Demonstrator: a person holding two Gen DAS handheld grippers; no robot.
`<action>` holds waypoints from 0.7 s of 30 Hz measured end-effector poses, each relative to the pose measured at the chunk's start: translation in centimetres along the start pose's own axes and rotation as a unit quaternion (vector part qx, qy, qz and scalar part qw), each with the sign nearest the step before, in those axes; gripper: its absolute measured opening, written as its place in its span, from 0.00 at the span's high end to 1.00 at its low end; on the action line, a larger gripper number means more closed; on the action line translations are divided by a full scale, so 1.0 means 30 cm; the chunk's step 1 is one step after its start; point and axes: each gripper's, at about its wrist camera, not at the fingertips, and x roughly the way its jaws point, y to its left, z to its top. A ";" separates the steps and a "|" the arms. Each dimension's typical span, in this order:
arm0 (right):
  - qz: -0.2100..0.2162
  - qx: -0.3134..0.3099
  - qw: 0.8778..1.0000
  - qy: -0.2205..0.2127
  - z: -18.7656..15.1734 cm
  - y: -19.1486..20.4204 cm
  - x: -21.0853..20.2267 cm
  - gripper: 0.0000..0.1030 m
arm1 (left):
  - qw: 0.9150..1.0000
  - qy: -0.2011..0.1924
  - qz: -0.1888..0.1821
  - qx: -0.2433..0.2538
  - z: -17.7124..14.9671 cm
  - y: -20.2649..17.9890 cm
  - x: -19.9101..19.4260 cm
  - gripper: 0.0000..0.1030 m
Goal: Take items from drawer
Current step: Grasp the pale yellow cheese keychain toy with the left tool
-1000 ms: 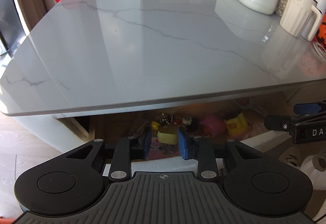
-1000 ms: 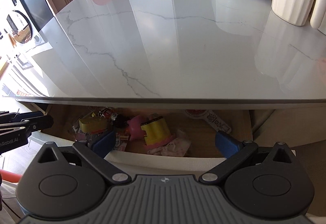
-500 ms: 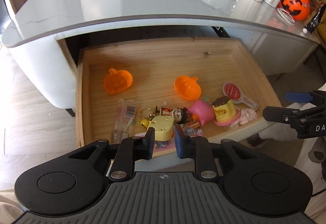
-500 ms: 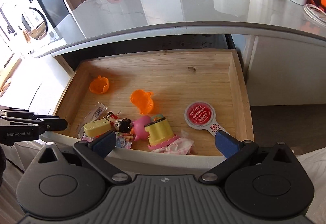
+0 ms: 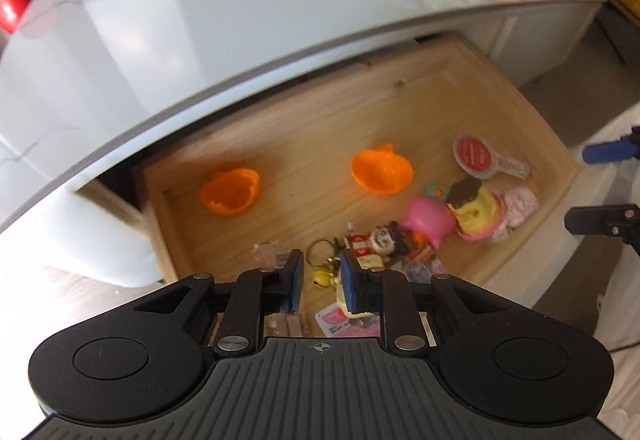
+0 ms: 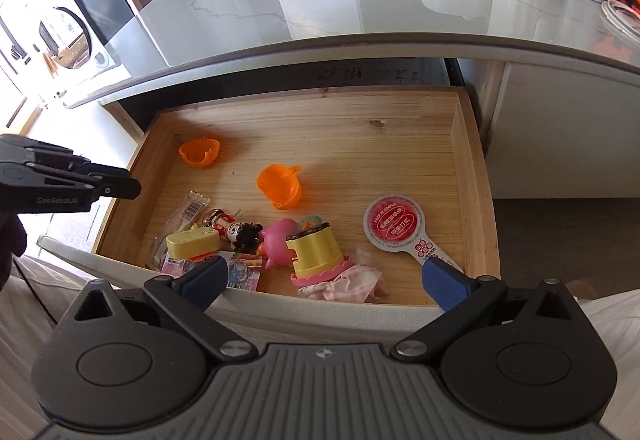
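Two claws over drawer (image 6: 466, 176) front edge | left claw (image 5: 320, 282) narrow, empty | right claw (image 6: 324, 276) spread | back half bare

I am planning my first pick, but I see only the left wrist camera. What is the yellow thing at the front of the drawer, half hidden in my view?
Observer: It is a yellow block toy. It lies flat near the front of the drawer, beside a doll keychain.
Operator: Is the right tool ready?
Observer: The right tool is wide open and empty. It hangs at the front edge, in line with the cake toy.
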 end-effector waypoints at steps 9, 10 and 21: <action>0.041 -0.007 0.999 0.004 -0.002 -0.024 0.014 0.00 | 0.986 0.158 -0.032 -0.033 0.125 0.029 0.205 0.77; 0.042 -0.008 0.999 0.002 -0.004 -0.025 0.013 0.00 | 0.986 0.163 -0.023 -0.029 0.132 0.023 0.221 0.77; 0.054 -0.018 0.998 -0.007 -0.009 -0.032 0.012 0.00 | 0.967 0.226 -0.072 -0.093 0.145 0.036 0.331 0.56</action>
